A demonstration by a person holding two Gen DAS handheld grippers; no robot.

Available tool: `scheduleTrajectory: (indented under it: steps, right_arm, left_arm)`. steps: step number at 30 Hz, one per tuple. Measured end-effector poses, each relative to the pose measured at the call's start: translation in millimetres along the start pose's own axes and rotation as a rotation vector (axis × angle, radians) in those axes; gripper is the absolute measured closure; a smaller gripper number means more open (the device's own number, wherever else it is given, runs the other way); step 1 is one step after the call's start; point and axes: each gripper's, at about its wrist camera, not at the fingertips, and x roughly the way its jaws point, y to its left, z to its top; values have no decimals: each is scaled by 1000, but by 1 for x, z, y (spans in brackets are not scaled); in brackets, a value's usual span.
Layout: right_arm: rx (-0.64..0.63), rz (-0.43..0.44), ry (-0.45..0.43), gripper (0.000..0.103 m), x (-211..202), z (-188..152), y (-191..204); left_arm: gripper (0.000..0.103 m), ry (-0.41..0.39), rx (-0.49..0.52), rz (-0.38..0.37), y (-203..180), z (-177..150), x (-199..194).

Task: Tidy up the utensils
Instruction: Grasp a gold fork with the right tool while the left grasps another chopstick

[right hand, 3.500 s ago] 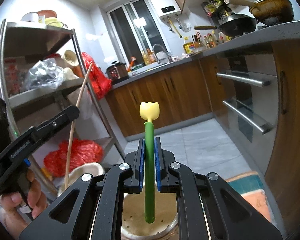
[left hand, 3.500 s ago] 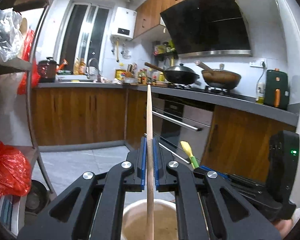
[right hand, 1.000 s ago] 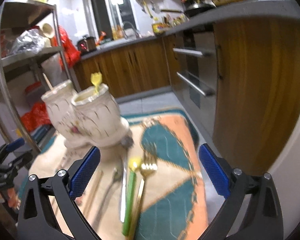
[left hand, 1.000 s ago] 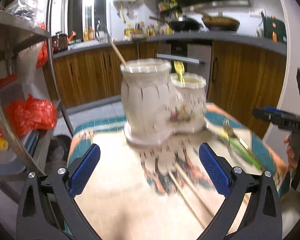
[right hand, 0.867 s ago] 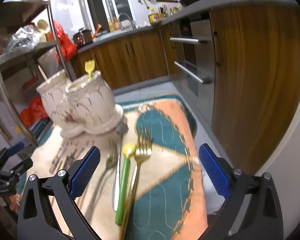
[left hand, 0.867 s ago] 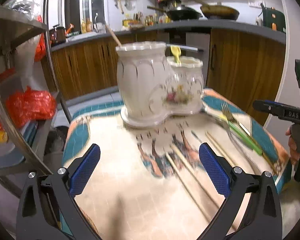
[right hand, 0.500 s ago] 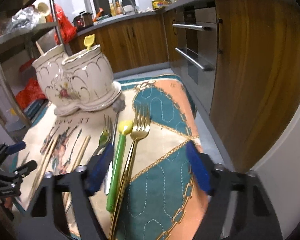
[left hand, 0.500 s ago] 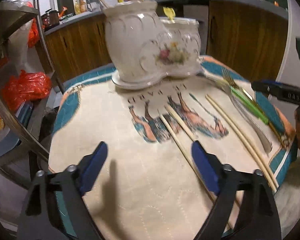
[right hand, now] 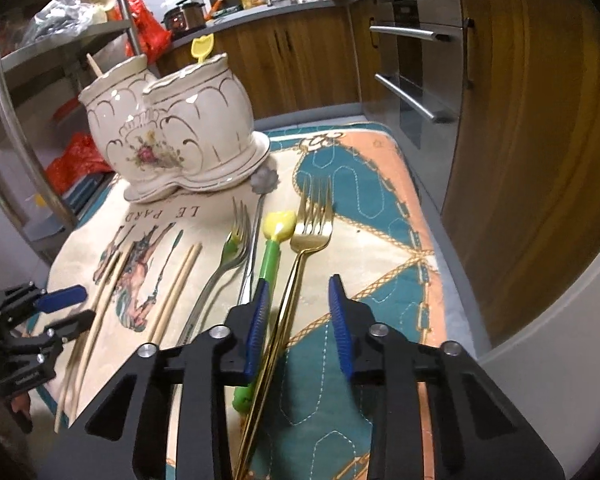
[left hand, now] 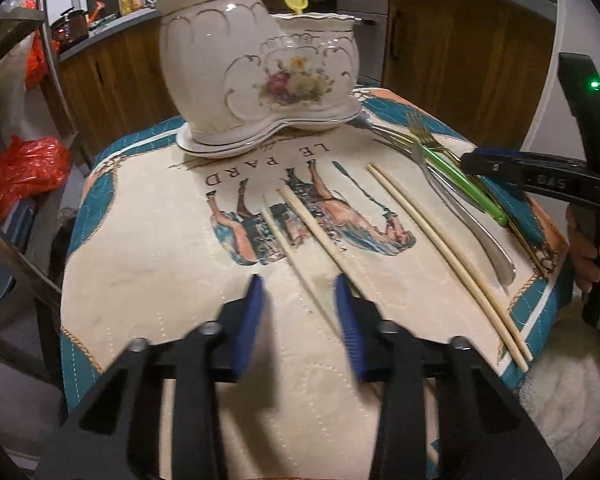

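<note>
Ceramic double utensil holder [left hand: 256, 76], white with a floral motif, stands in the upper centre of my left wrist view on the printed cloth [left hand: 148, 240]. Chopsticks [left hand: 440, 240] lie loose across the middle. My left gripper [left hand: 298, 312], low centre, has just been closing; its pads straddle one chopstick [left hand: 300, 264] without pressing it. In the right wrist view, my right gripper [right hand: 296, 320] has likewise been narrowing over the gold fork [right hand: 300, 264], handle between the pads, not clamped. Green-handled utensil [right hand: 270, 260] just left of it.
</note>
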Motion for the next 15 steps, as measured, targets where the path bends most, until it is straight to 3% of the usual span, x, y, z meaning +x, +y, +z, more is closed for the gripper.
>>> scheduleTrajectory:
  steps: [2,6,15]
  right_arm:
    - [-9,-7,12,81,4,0,2]
    - [-31,3,22,91,8,0,7]
    - [-82,-47,46,96,4,1,6]
  left_arm:
    - [89,10,17,-12,-2,3,0]
    - [92,27,24,-28,2,7,3]
    - [96,97,43,-28,13,10,0]
